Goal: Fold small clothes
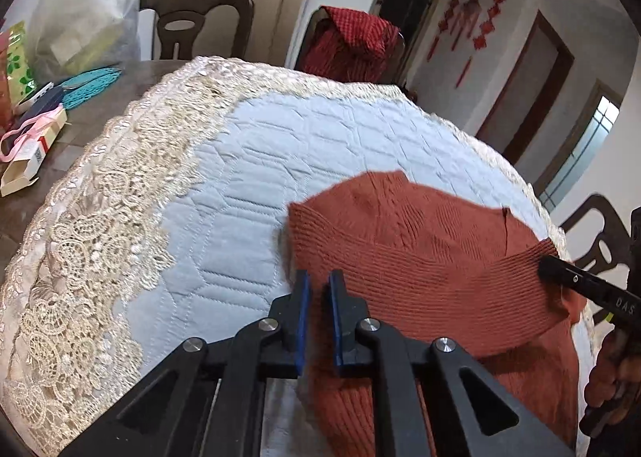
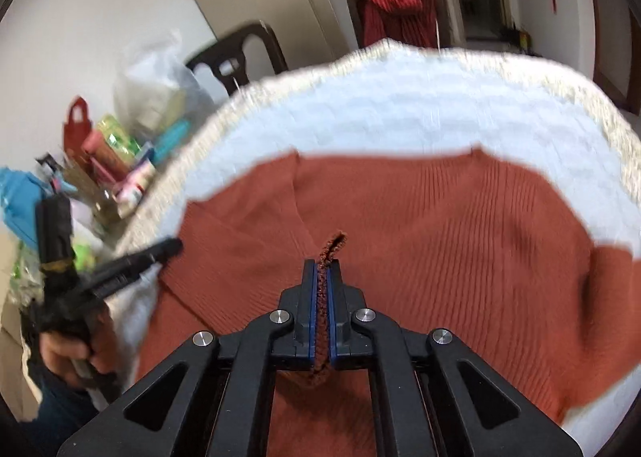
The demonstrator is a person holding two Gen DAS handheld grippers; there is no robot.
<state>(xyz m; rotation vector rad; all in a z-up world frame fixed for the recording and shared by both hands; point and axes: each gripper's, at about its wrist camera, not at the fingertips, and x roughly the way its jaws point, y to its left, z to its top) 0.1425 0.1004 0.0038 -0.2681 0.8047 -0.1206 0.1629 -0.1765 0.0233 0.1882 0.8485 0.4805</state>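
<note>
A rust-red ribbed sweater [image 1: 420,256] lies on a pale blue quilted cover [image 1: 240,160] with a lace border. In the left wrist view my left gripper [image 1: 319,276] is at the sweater's near left edge, its blue pads close together with knit fabric filling the narrow gap. My right gripper [image 1: 549,266] comes in from the right and grips the folded ribbed edge. In the right wrist view the right gripper [image 2: 322,266] is shut on a raised pinch of the sweater [image 2: 440,216]. The left gripper [image 2: 172,246] touches the sweater's left edge there.
Boxes, a pink ribbon and a teal mat [image 1: 92,82] sit on the dark table [image 1: 92,112] to the left, beside a plastic bag [image 1: 88,16]. Dark chairs [image 1: 192,24] stand behind, one draped with a red garment [image 1: 352,44]. A hand [image 2: 76,348] holds the left gripper's handle.
</note>
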